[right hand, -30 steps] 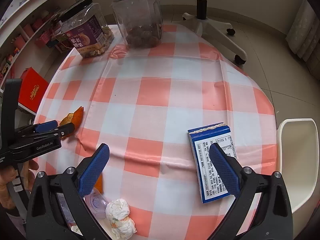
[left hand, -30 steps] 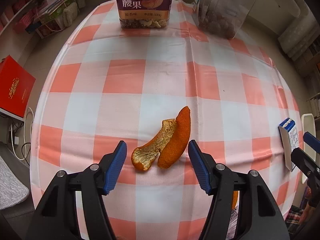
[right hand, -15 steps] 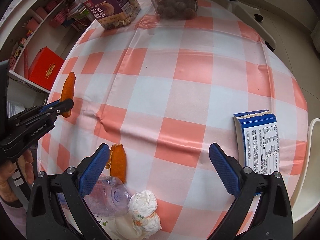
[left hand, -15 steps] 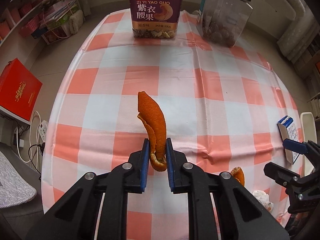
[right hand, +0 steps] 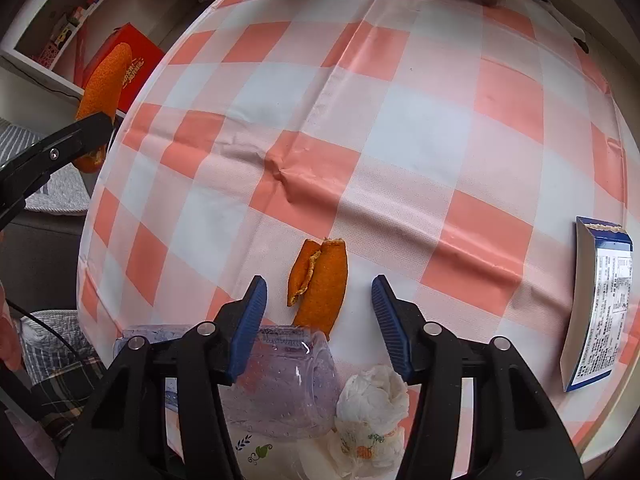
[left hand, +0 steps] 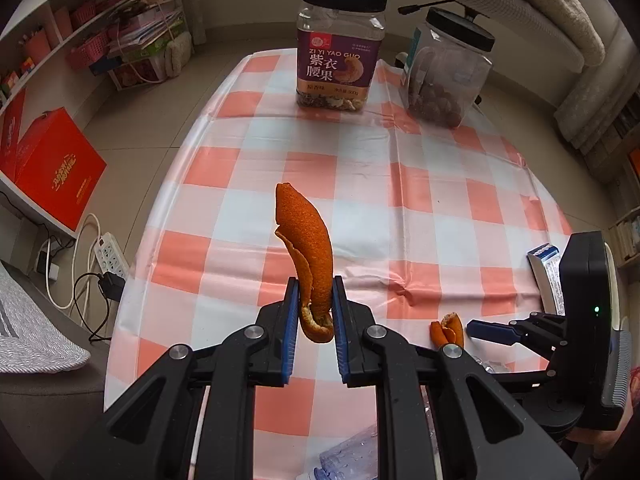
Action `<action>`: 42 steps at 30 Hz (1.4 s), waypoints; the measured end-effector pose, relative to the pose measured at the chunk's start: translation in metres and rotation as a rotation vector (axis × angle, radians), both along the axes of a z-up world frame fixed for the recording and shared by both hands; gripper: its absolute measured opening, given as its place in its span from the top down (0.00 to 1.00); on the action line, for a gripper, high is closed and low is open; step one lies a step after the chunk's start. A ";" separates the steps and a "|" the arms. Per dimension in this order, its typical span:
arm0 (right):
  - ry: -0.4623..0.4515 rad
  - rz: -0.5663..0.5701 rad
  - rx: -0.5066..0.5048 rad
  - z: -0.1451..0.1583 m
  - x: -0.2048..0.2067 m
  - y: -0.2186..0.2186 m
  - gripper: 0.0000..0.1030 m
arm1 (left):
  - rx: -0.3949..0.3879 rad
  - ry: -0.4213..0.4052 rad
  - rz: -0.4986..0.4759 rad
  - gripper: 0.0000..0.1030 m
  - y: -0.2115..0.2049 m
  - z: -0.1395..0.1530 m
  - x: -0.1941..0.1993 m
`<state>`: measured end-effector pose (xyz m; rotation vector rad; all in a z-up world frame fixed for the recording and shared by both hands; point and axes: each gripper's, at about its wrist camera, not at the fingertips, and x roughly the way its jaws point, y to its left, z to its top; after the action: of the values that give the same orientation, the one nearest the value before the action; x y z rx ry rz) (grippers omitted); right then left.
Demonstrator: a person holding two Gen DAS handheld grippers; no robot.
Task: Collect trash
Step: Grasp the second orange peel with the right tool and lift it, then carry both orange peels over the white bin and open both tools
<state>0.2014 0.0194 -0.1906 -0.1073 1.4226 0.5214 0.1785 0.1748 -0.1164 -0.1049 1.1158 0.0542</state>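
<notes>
Far left, off the table's edge: shelving, a red box point(left hand: 56, 168) on the floor, a power strip point(left hand: 112, 256) with trailing cords. The checked tablecloth point(left hand: 360, 184) drapes over a rounded table edge on the left side. Left gripper point(left hand: 314, 312) is clamped on a long orange peel point(left hand: 306, 240), which stands up from between the blue pads, clear of the cloth. At the far edge stand two black-lidded jars: a cashew jar point(left hand: 340, 48) and, to its right, a clear jar point(left hand: 450, 72) of dark round things; the wide middle of the cloth between them and the grippers lies open. In the right wrist view, the right gripper point(right hand: 318, 308) points down over a second, shorter peel piece point(right hand: 320, 284) lying on the cloth between its pads; the jaws are closing, pads not touching it. Near edge, below that peel: a clear plastic bottle point(right hand: 280, 384) on its side and a crumpled tissue point(right hand: 372, 404). Far right, a blue-and-white carton point(right hand: 600, 304) lies flat near the table's right edge.
</notes>
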 end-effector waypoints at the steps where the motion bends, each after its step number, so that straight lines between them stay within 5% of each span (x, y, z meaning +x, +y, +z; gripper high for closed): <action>1: -0.004 0.009 -0.003 0.000 -0.003 0.002 0.69 | 0.003 -0.004 0.006 0.84 0.002 0.002 -0.001; 2: -0.012 0.020 -0.013 -0.001 -0.004 0.006 0.76 | 0.004 -0.008 0.010 0.84 0.004 0.003 -0.001; 10: -0.146 0.017 0.018 0.021 -0.009 0.010 0.81 | 0.004 -0.043 0.023 0.84 0.002 0.008 -0.004; 20: -0.520 -0.124 0.111 0.111 -0.002 -0.032 0.80 | 0.015 -0.240 0.020 0.84 -0.030 0.048 -0.010; 26: -0.666 -0.193 0.114 0.138 -0.010 -0.059 0.80 | 0.055 -0.348 0.006 0.84 -0.062 0.067 -0.019; 42: -0.762 -0.294 0.054 0.162 -0.033 -0.129 0.80 | 0.062 -0.412 -0.090 0.83 -0.131 0.078 -0.023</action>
<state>0.1688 -0.1093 -0.0287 -0.0430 0.6610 0.2291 0.1556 0.0442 -0.0384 -0.0088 0.7057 -0.0139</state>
